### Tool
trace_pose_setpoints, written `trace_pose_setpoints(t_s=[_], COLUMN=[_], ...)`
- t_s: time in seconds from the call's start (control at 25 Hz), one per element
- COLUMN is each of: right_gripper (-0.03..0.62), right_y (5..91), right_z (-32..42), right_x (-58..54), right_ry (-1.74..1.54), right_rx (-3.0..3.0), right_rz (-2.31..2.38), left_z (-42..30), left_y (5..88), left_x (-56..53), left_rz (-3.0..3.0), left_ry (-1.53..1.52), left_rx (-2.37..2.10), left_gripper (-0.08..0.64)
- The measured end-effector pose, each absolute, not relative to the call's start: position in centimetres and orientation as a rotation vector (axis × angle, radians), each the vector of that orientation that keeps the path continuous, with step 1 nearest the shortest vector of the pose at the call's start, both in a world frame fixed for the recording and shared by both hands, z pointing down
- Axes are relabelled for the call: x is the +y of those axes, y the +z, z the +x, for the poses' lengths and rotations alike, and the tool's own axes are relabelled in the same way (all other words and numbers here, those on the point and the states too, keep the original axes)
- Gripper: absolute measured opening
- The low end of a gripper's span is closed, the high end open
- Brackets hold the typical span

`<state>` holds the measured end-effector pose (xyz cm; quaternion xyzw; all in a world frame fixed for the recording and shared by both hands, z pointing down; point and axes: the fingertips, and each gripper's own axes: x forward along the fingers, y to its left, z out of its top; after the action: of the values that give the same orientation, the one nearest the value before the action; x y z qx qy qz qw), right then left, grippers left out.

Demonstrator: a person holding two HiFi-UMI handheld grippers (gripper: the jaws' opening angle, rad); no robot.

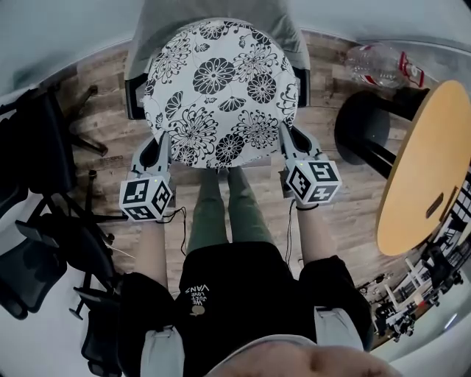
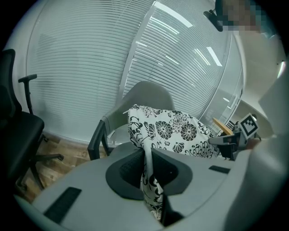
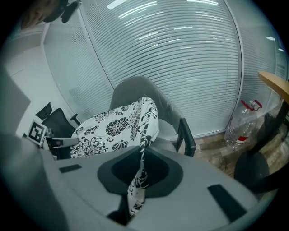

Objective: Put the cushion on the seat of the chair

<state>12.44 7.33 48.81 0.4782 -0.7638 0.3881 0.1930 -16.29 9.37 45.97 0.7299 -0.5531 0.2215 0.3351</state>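
A round white cushion (image 1: 221, 88) with black flower print hangs in the air over the grey chair (image 1: 283, 22), covering most of its seat. My left gripper (image 1: 163, 151) is shut on the cushion's near-left edge, my right gripper (image 1: 288, 143) on its near-right edge. In the left gripper view the cushion (image 2: 169, 128) edge is pinched between the jaws, with the chair (image 2: 144, 92) shell behind it. The right gripper view has the same pinch on the cushion (image 3: 115, 126), and the chair (image 3: 135, 88) back rises behind.
A round wooden table (image 1: 427, 166) stands at the right, with a black stool (image 1: 364, 121) and a clear plastic bottle (image 1: 379, 62) beside it. Black office chairs (image 1: 37, 184) crowd the left. The person's legs (image 1: 224, 210) stand just before the chair on a wood floor.
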Motion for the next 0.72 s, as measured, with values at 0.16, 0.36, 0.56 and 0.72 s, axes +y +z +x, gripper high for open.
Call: trace_pose_setpoints(t_s=[0.16,0.36,0.56,0.72], right_gripper=[0.029,0.03,0.031,0.031], right_y=[49.4,50.5,50.9,51.0], right_z=[12.3,12.2,12.2,12.1], right_x=[7.4,7.6,7.6,7.7], right_ry=[1.092,1.099,1.096,1.088], right_rx=[-2.135,-2.121,-2.112,-2.099], right_rz=[1.333,1.324,1.324,1.312], left_z=[-16.4,-16.6,-16.7,-16.7], left_y=[46.6,47.4,47.9,48.1], left_x=[9.3,9.4,9.3,9.4], left_rz=[1.898,1.89,1.884,1.879], left_ry=[0.588,0.6,0.605,0.61], left_rx=[-1.438,-1.443,-1.443,-1.436], left_gripper=[0.037,0.037,0.037,0.035])
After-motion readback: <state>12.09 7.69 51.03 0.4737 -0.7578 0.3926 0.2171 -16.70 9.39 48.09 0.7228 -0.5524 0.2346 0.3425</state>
